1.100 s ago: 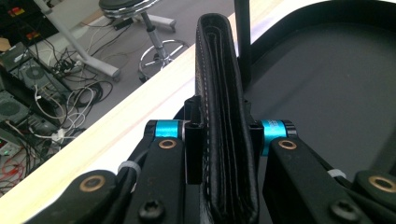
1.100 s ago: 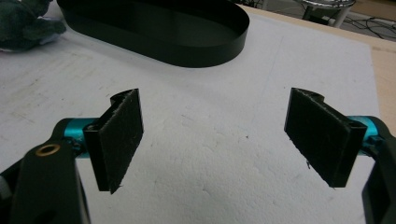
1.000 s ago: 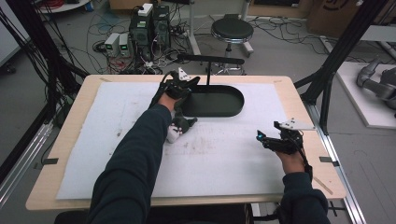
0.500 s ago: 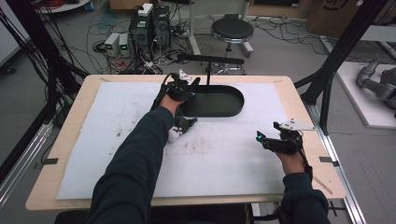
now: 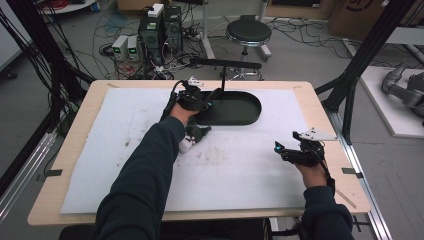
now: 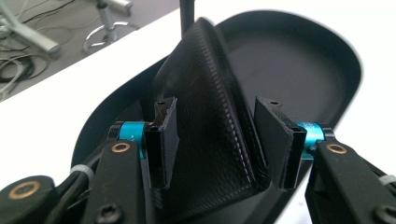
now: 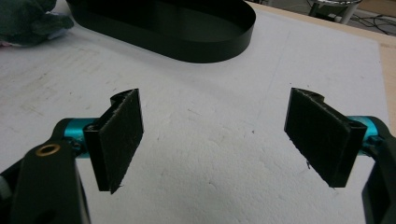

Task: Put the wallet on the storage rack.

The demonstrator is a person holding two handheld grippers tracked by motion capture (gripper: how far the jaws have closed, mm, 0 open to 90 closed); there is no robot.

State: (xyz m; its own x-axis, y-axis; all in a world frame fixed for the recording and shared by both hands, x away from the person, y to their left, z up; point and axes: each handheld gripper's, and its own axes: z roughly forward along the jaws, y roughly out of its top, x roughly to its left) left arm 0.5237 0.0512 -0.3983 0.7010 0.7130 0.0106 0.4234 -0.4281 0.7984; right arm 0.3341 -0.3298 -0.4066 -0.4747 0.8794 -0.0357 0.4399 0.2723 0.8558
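left hand-held gripper [image 6: 217,140] clamped on black fabric piece [image 6: 210,116] over black tray [image 5: 240,107], right hand-held gripper [image 7: 224,140] spread apart

floor [image 5: 300,55]: grey, strewn with cables | stool [image 5: 248,33]: beyond table | electronics boxes [image 5: 160,27]: far left | frame post [image 5: 372,47]: right

Brightness: even, bright indoor light in all three views; its source is out of frame.
Shadows: soft and faint on the white mat [image 5: 240,165]; no hard edges.
Glare: the mat washes out near-white in the left gripper view.
Focus: high view soft and low in detail; black tray [image 6: 299,60] and floor blurred behind the sharp jaws.
Right gripper view: mat texture crisp, far edge softer.
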